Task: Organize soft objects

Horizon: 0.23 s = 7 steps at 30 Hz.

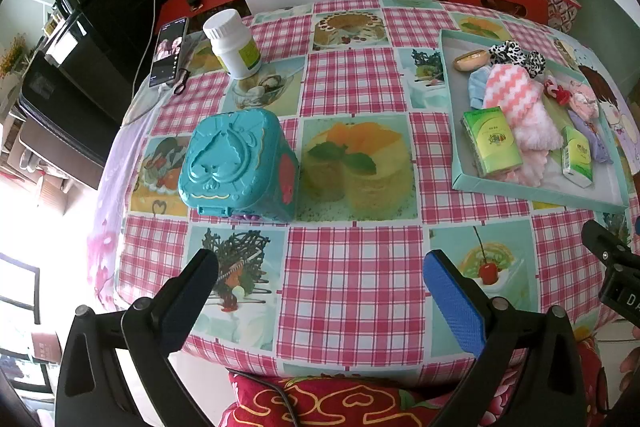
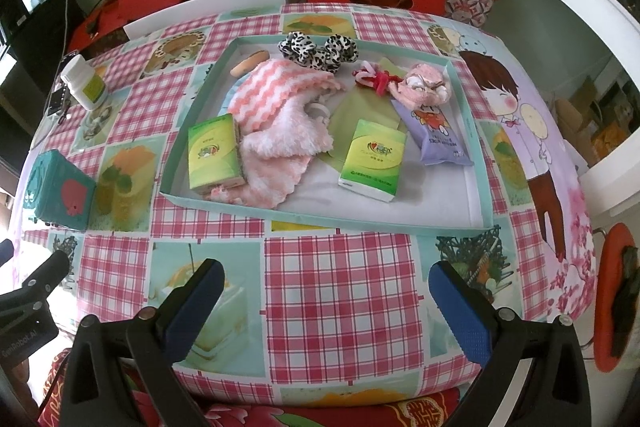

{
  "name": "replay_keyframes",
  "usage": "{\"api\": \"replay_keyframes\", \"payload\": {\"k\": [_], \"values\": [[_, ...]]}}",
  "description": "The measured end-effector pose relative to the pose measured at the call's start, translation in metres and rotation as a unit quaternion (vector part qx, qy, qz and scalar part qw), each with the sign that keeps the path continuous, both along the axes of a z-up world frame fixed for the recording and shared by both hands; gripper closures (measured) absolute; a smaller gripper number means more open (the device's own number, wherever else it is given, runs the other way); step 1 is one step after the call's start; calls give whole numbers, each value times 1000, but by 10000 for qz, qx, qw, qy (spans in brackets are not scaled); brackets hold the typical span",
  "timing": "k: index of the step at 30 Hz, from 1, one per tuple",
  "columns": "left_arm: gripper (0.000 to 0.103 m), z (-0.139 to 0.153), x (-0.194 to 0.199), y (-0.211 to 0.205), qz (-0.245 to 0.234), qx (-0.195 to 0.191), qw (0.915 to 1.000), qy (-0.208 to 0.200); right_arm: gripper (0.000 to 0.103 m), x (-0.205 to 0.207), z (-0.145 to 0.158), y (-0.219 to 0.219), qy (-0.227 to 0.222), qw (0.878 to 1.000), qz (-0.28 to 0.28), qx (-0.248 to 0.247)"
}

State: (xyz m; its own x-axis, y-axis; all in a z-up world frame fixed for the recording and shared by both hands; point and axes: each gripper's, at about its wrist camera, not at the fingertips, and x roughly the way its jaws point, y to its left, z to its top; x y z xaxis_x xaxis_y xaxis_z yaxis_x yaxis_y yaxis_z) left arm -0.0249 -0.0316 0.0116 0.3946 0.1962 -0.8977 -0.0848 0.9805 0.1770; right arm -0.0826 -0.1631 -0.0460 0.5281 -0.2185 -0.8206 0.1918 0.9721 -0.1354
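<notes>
The left tool (image 1: 320, 277) hangs with its jaws spread wide and nothing between them, over the near edge of the checked tabletop (image 1: 352, 291). Ahead of it to the left sits a teal toy case (image 1: 236, 169), with a white pill bottle (image 1: 234, 43) and a phone (image 1: 169, 51) beyond.

The right tool (image 2: 326, 291) is likewise spread and empty. Its view looks straight into the shallow teal tray (image 2: 320, 217), where the soft things lie: a pink-and-white knitted cloth (image 2: 280, 87), two green tissue packs (image 2: 216, 155), a leopard-print scrunchie (image 2: 316, 51) and a lilac pouch (image 2: 438, 135). The left view shows this tray only obliquely at far right.
</notes>
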Motion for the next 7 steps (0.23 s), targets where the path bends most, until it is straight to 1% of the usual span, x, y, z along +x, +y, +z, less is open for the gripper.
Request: {"api": "replay_keyframes", "payload": {"k": [7], "values": [[1,1,0,1,-38,15,10000,-38,0,0,0,0,2,10000,2,1]]}}
